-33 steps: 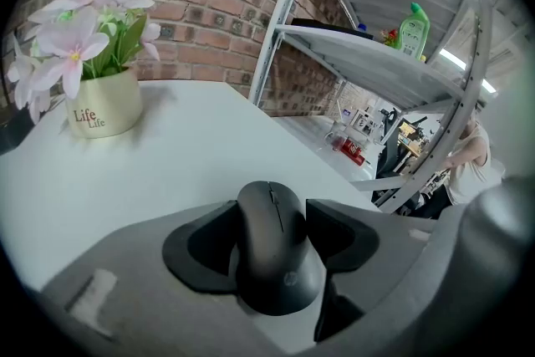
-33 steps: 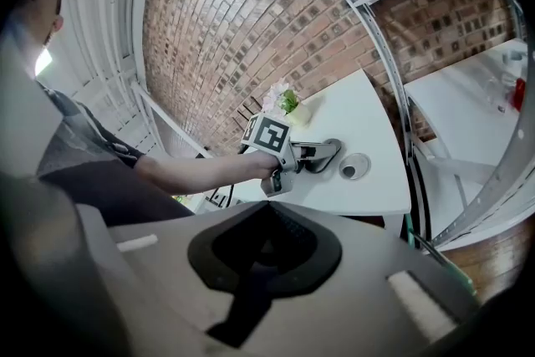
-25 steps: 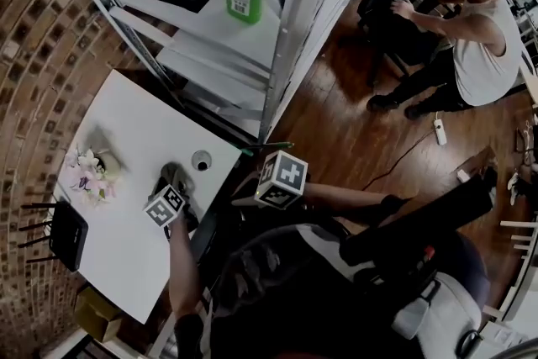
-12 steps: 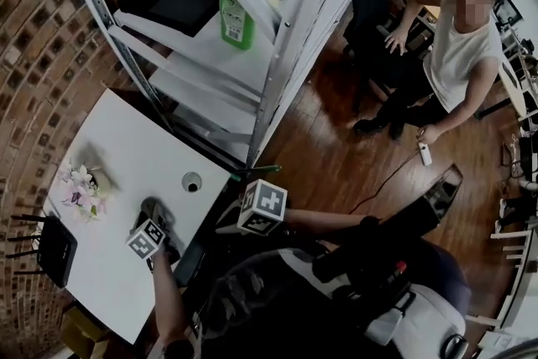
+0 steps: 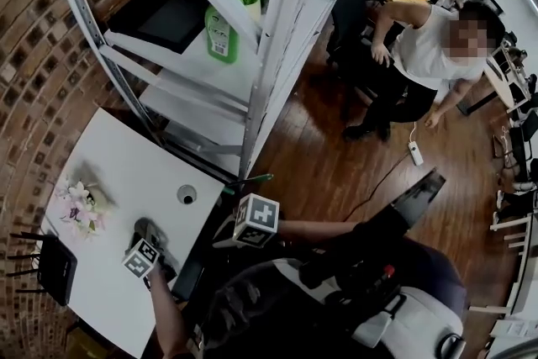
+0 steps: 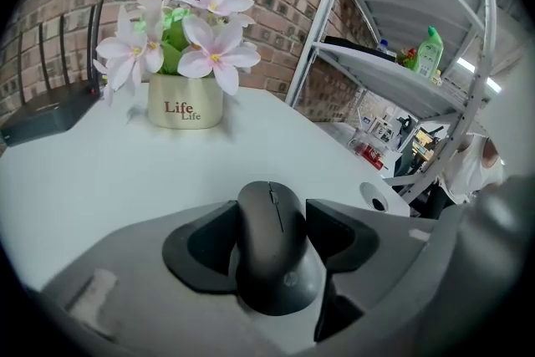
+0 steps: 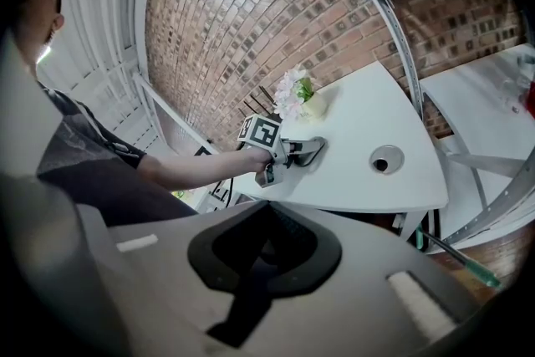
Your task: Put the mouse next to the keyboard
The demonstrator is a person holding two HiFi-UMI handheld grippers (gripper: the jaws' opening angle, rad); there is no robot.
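Observation:
A black mouse (image 6: 272,242) sits between the two dark pads of my left gripper (image 6: 269,230), which is shut on it low over the white table (image 6: 100,180). In the head view that gripper (image 5: 148,233) is near the table's front edge, right of the flower pot (image 5: 78,206). My right gripper (image 7: 263,251) hangs off the table's side, its jaws together with nothing between them. In the head view its marker cube (image 5: 256,220) is over the gap beside the table. No keyboard shows clearly in any view.
A cream pot of pink flowers (image 6: 185,100) and a black router (image 6: 42,117) stand at the table's far side. A cable hole (image 7: 386,159) lies near the table's corner. A white metal shelf rack (image 5: 261,55) holds a green bottle (image 5: 220,38). A person (image 5: 429,46) stands beyond it.
The head view has swung, so the table sits lower in frame. My left gripper has drawn slightly back toward the table's front edge, still shut on the mouse. The person behind has shifted.

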